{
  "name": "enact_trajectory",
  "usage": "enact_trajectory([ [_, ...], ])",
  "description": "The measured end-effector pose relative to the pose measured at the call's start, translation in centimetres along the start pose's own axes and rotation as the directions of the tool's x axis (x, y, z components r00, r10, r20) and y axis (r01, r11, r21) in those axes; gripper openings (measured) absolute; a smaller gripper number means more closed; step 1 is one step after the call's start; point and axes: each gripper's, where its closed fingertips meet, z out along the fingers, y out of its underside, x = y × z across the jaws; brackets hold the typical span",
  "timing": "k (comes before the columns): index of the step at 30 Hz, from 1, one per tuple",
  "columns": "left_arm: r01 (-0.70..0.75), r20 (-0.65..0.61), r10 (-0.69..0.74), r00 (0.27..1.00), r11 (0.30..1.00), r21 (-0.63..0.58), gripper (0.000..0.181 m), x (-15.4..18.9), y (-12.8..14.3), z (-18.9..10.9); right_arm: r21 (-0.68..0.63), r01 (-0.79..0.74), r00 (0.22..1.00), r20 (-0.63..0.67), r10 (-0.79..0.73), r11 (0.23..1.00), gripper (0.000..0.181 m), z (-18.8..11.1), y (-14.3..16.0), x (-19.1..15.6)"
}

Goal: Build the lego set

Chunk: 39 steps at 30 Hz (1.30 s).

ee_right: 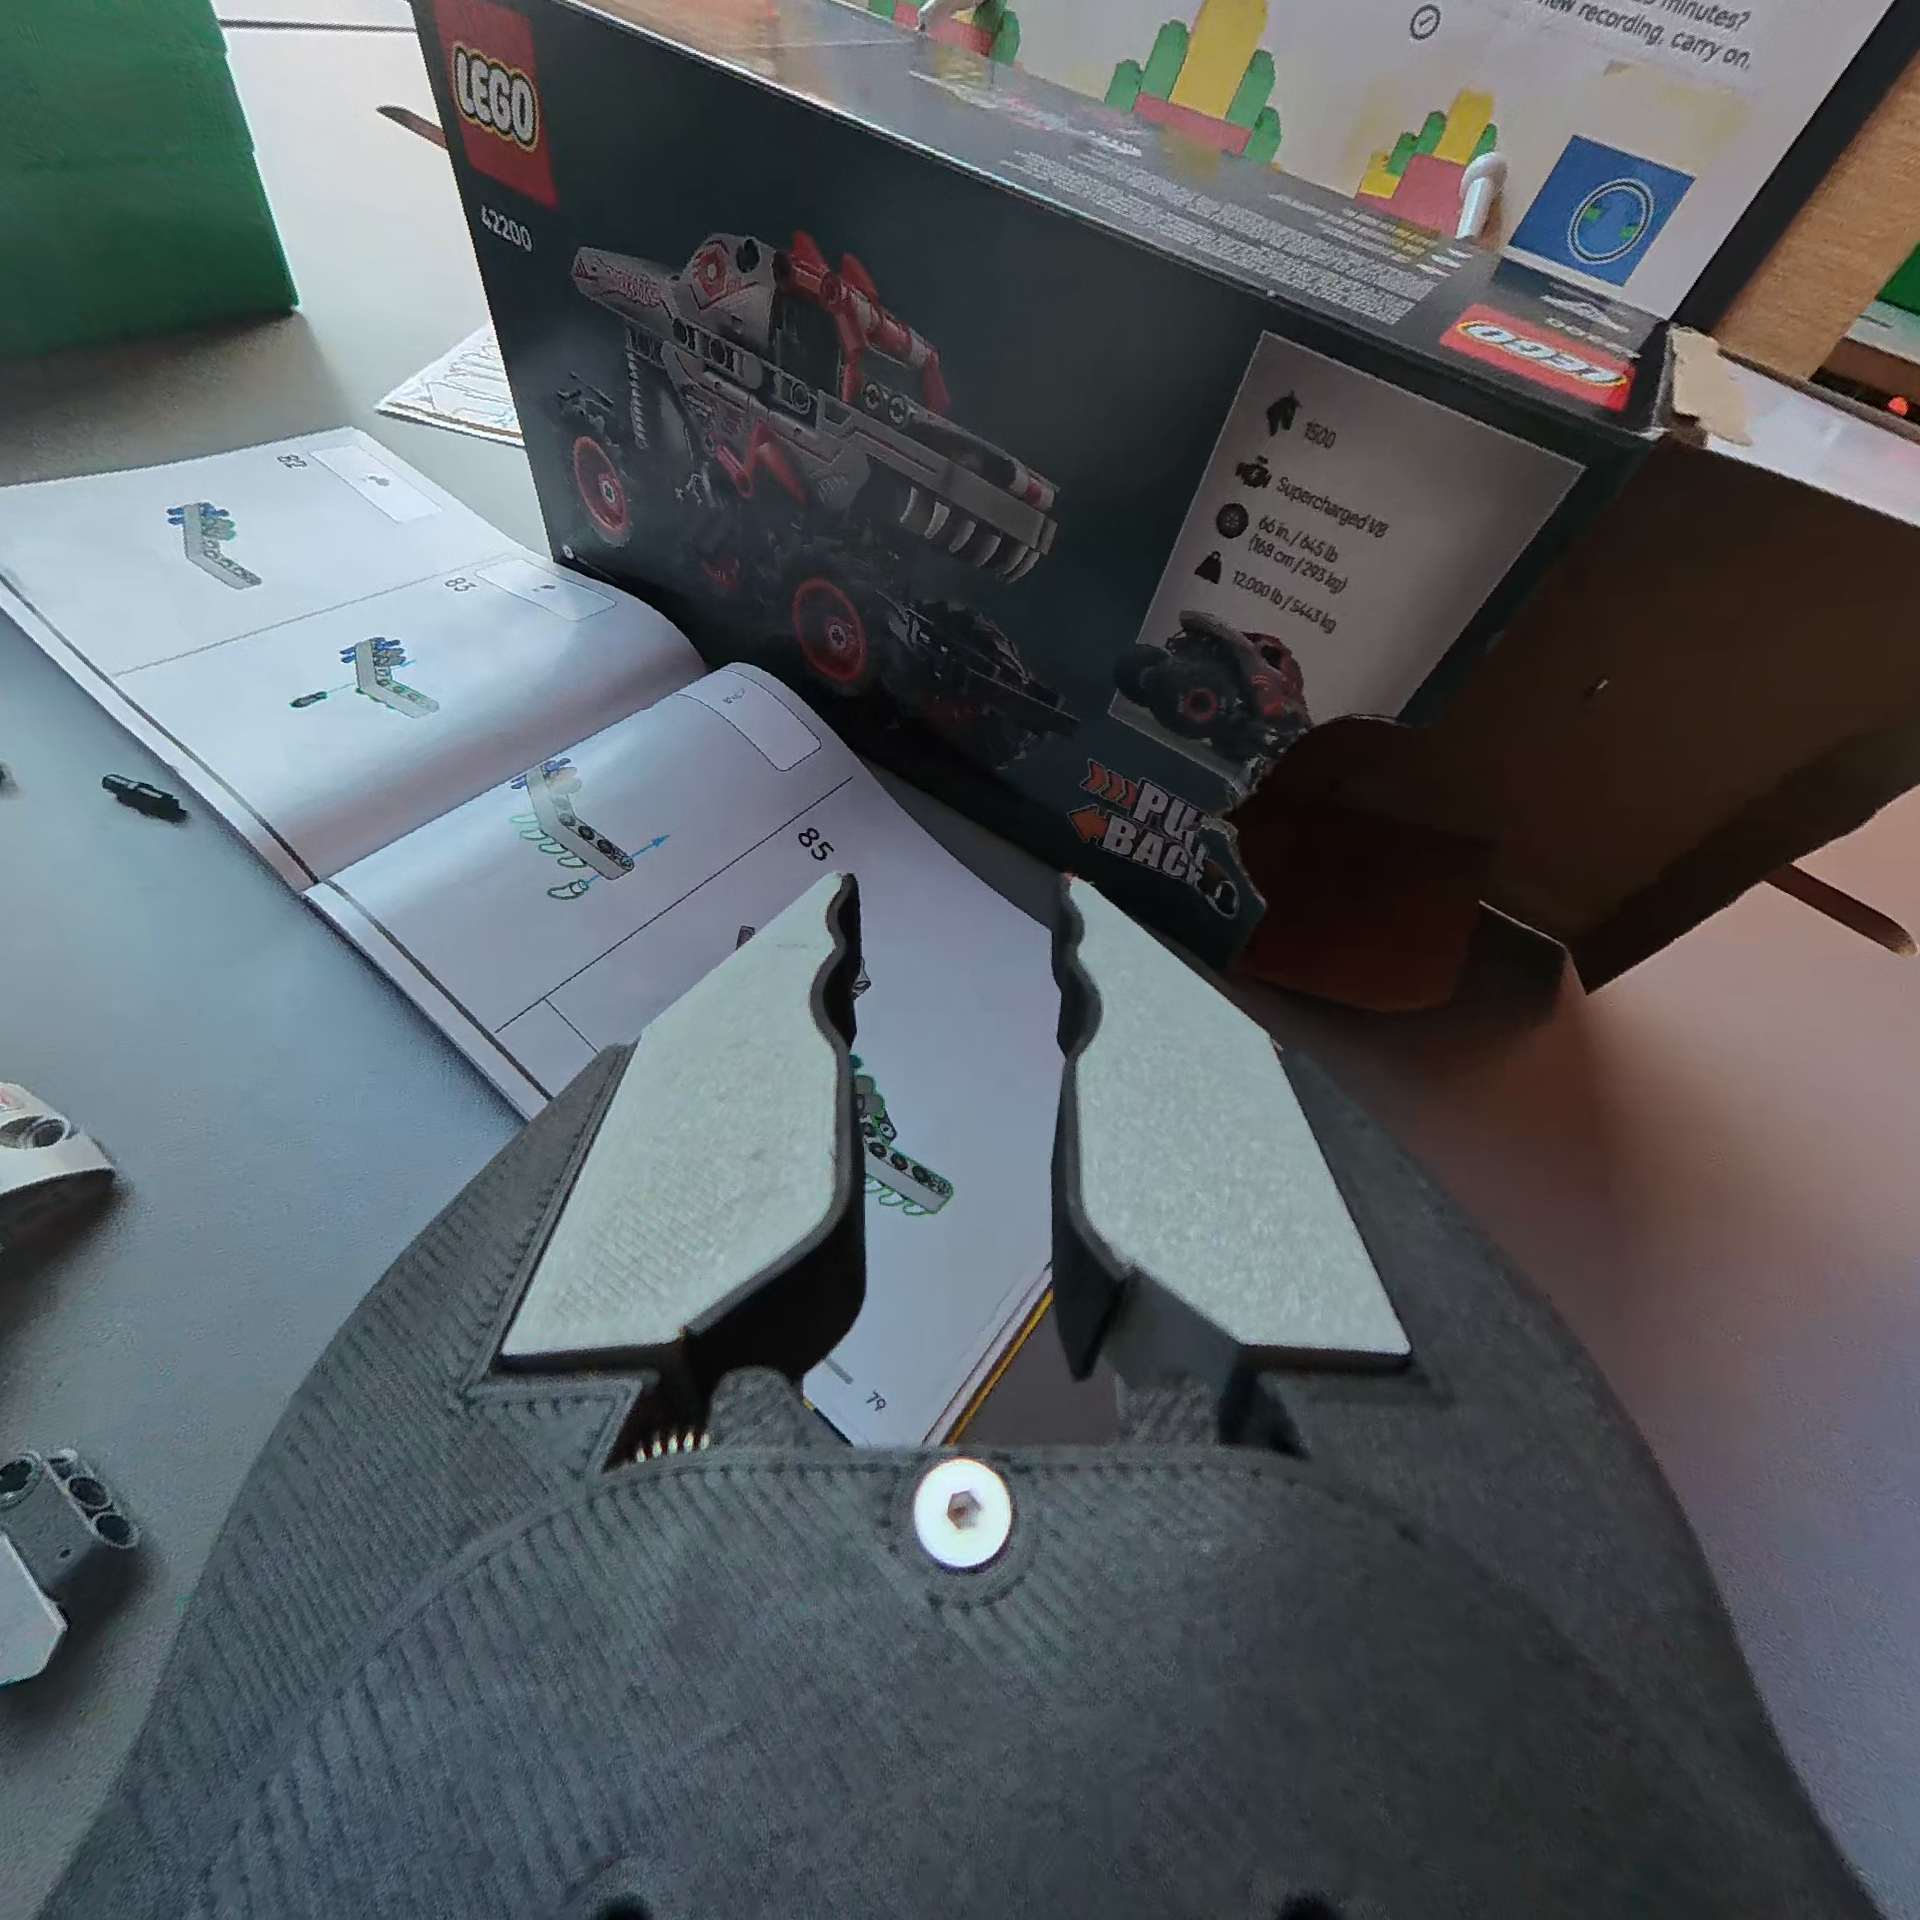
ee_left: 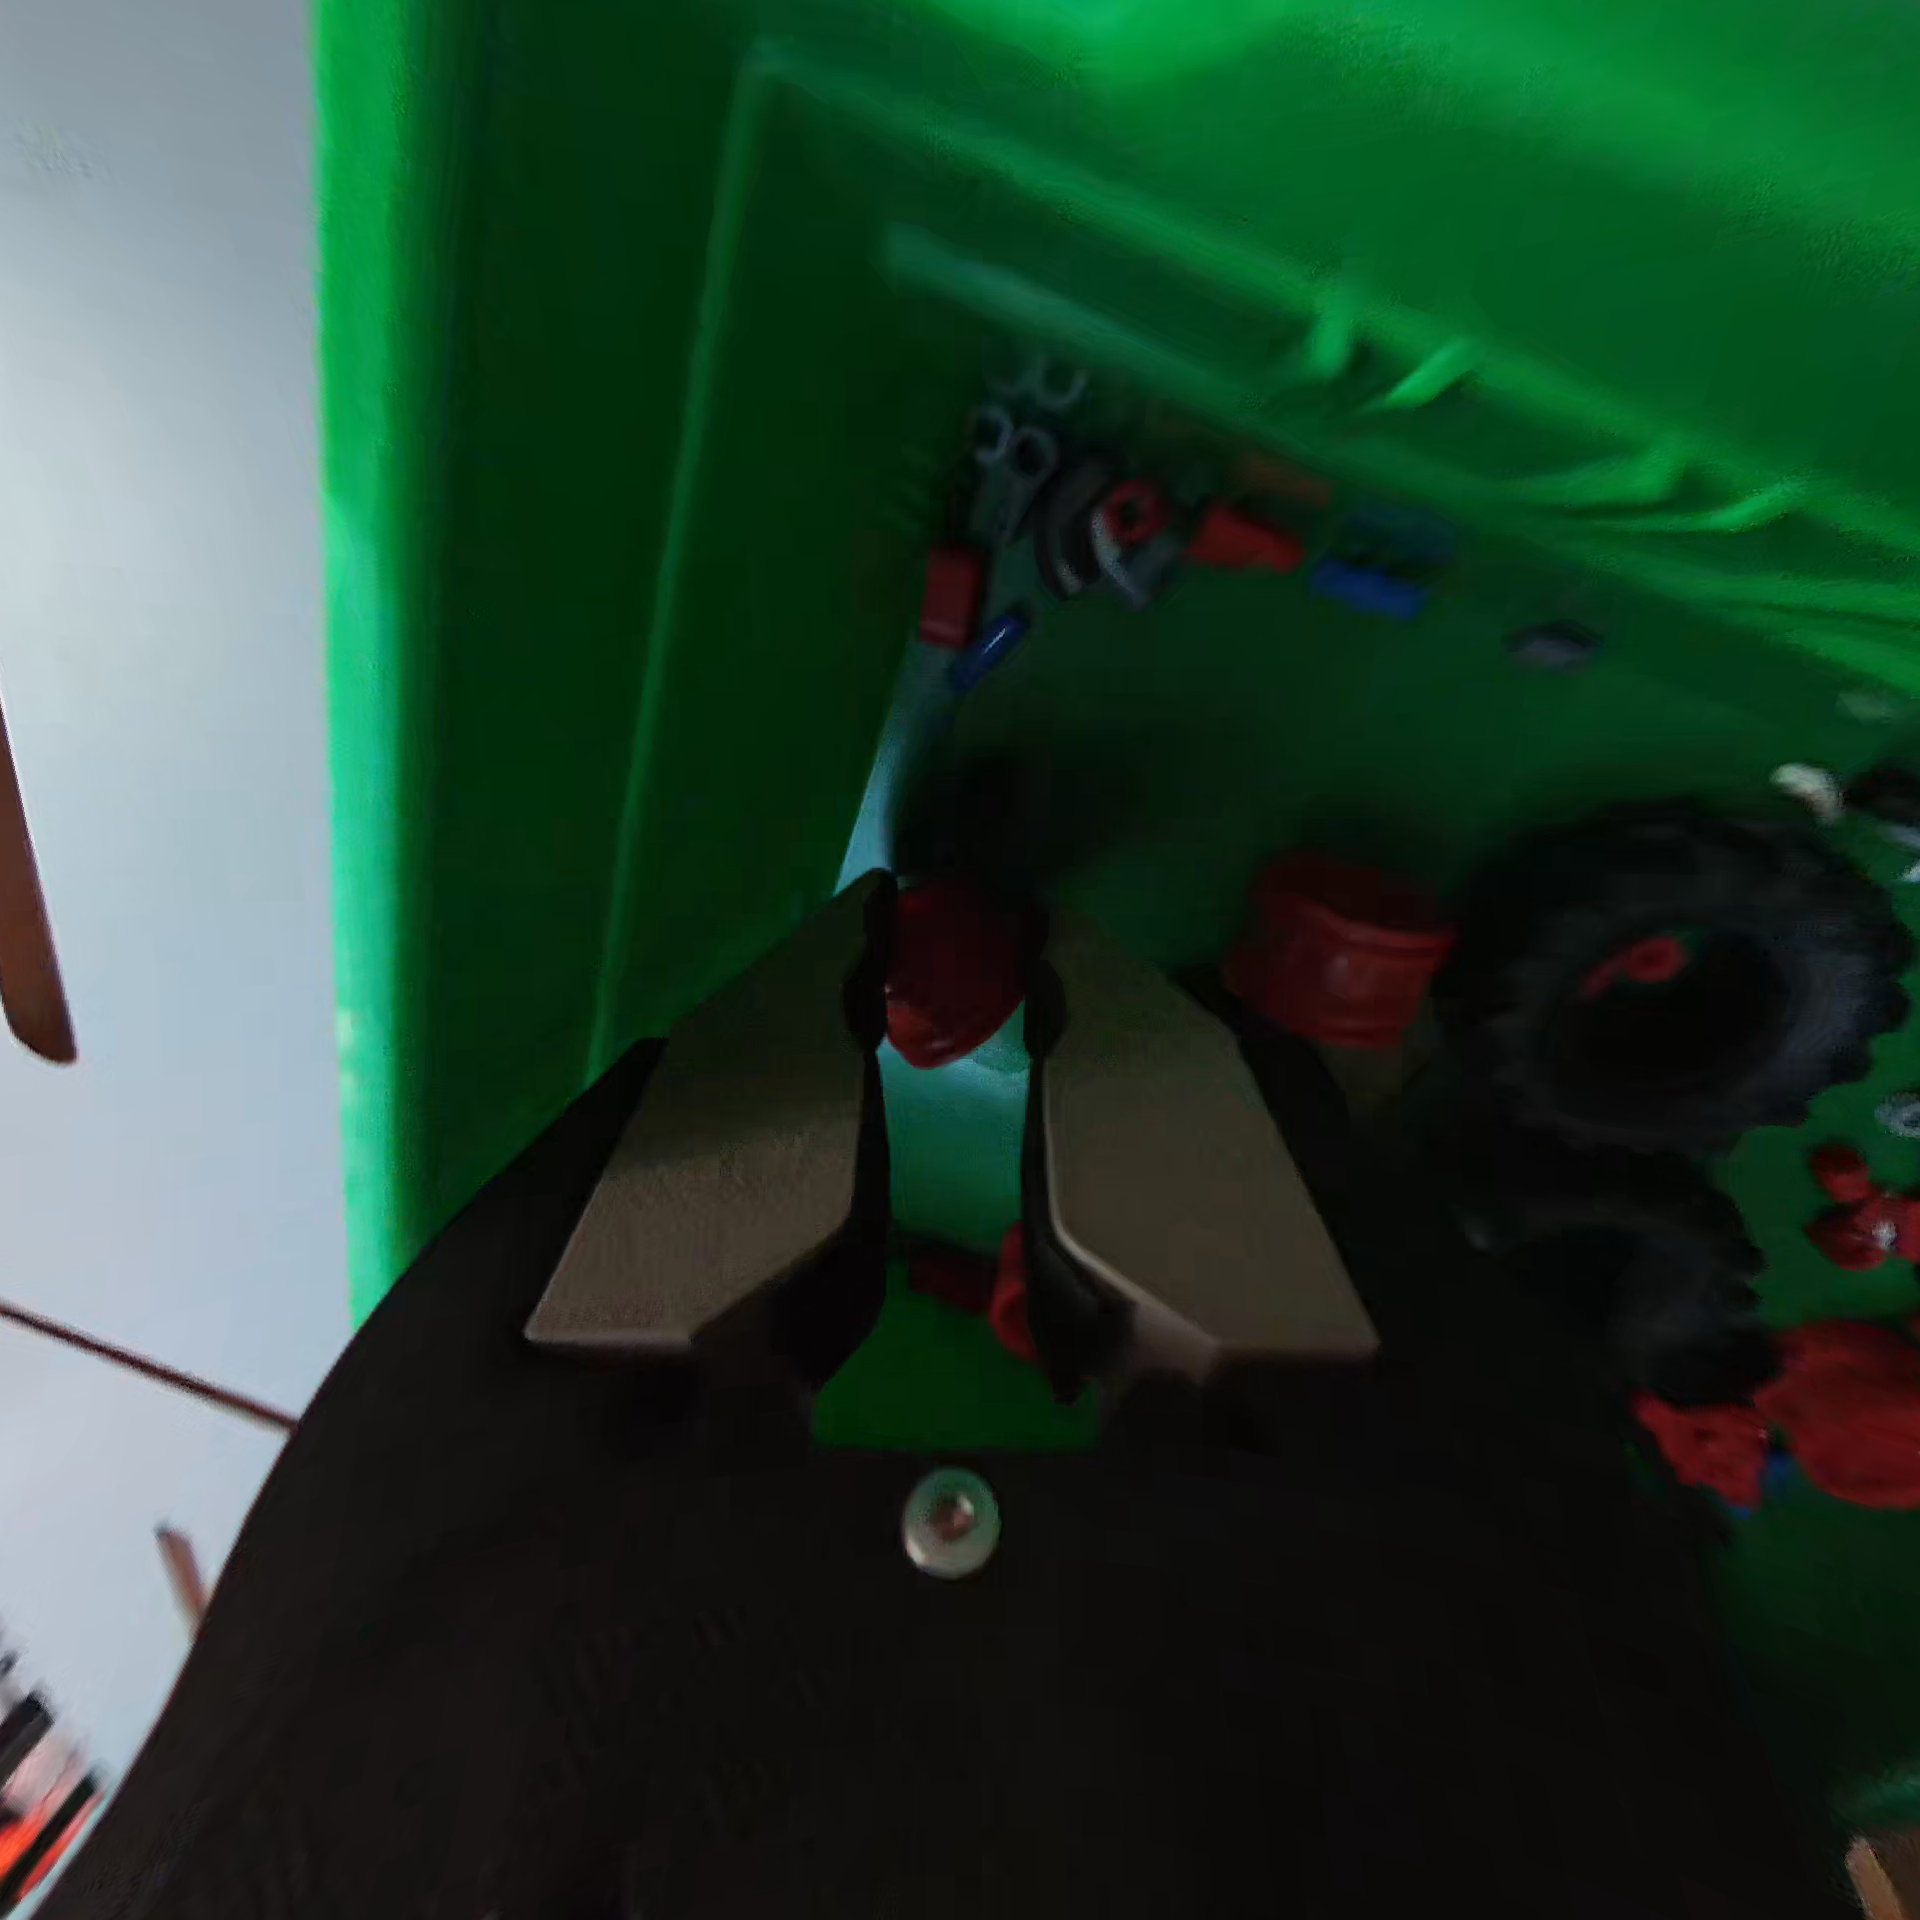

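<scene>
a red wheel hub (ee_left: 951,982), black knobby tyre (ee_left: 1673,977), bright green tray (ee_left: 582,520), dark box (ee_right: 1039,343), white booklet (ee_right: 436,665).

A dark table (ee_right: 208,987) is at the bottom. At the top is a white paper w/ bright block pics (ee_right: 1351,83). Tan cardboard (ee_right: 1808,218) is just R of it. A green box (ee_right: 125,156) sits far back on the L. In the L view: pale wall (ee_left: 156,416) & a blurry brown stick (ee_left: 31,914).
</scene>
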Motion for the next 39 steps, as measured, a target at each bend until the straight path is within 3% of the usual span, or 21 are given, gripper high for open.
enact_trajectory([
  [1, -0.006, 0.027, 0.007, 1.0, 1.0, -0.017, 0.007, -0.4, 0.1, 0.2, 0.0, 0.0, 1.0, 0.0, 0.0, 1.0, 0.033, 0.0, 0.0, 0.0],
  [3, -0.054, 0.01, 0.054, 0.999, 0.994, 0.09, 0.0, 0.6, -1.8, -0.4, 0.002, 0.001, 1.0, 0.002, -0.001, 1.0, 0.031, -0.1, 0.0, 0.0],
  [5, -0.096, 0.001, 0.097, 0.995, 0.981, 0.167, 0.0, 1.5, -3.5, -1.2, 0.002, -0.001, 1.0, 0.008, 0.001, 1.0, 0.03, -0.1, 0.0, -0.1],
  [8, -0.211, 0.103, 0.189, 0.977, 0.937, 0.28, 0.002, 1.3, -6.0, -2.2, -0.003, 0.0, 1.0, 0.018, 0.0, 1.0, 0.03, 0.1, 0.1, -0.3],
  [11, -0.234, 0.105, 0.211, 0.972, 0.916, 0.326, 0.0, 1.7, -7.2, -1.5, -0.011, 0.01, 1.0, 0.026, -0.01, 1.0, 0.03, 0.3, 0.2, -0.6],
  [14, -0.196, 0.074, 0.183, 0.98, 0.943, 0.267, 0.002, 1.6, -6.4, -0.1, -0.012, 0.015, 0.999, 0.032, -0.015, 1.0, 0.03, 0.3, 0.2, -0.9],
  [18, -0.129, -0.003, 0.132, 0.991, 0.971, 0.2, 0.001, 1.2, -4.5, -0.2, -0.015, 0.021, 0.999, 0.032, -0.021, 1.0, 0.03, 0.3, 0.2, -0.9],
  [22, -0.136, 0.023, 0.134, 0.991, 0.971, 0.196, 0.0, 0.3, -2.3, -0.6, -0.005, 0.022, 0.999, 0.029, -0.022, 1.0, 0.029, 0.1, -0.1, -0.8],
  [26, -0.185, 0.075, 0.169, 0.983, 0.907, 0.379, 0.0, 0.7, -5.1, -2.5, -0.001, 0.022, 0.999, 0.039, -0.022, 1.0, 0.029, 0.2, -0.2, -1.0],
  [28, -0.283, 0.136, 0.248, 0.959, 0.863, 0.419, 0.0, 1.3, -6.5, -3.0, -0.006, 0.028, 0.999, 0.044, -0.028, 1.0, 0.029, 0.3, -0.1, -1.2],
  [31, -0.4, 0.246, 0.327, 0.912, 0.839, 0.369, 0.0, 1.0, -7.2, -2.0, -0.007, 0.037, 0.998, 0.054, -0.036, 0.999, 0.029, 0.4, -0.1, -1.6],
  [34, -0.365, 0.189, 0.317, 0.929, 0.867, 0.338, 0.0, 1.5, -7.2, -0.1, -0.007, 0.043, 0.997, 0.066, -0.042, 0.999, 0.029, 0.4, -0.2, -1.9],
  [39, -0.299, 0.079, 0.288, 0.954, 0.909, 0.292, 0.0, 1.4, -6.0, -0.2, -0.005, 0.046, 0.996, 0.072, -0.045, 0.999, 0.029, 0.4, -0.3, -2.0],
])
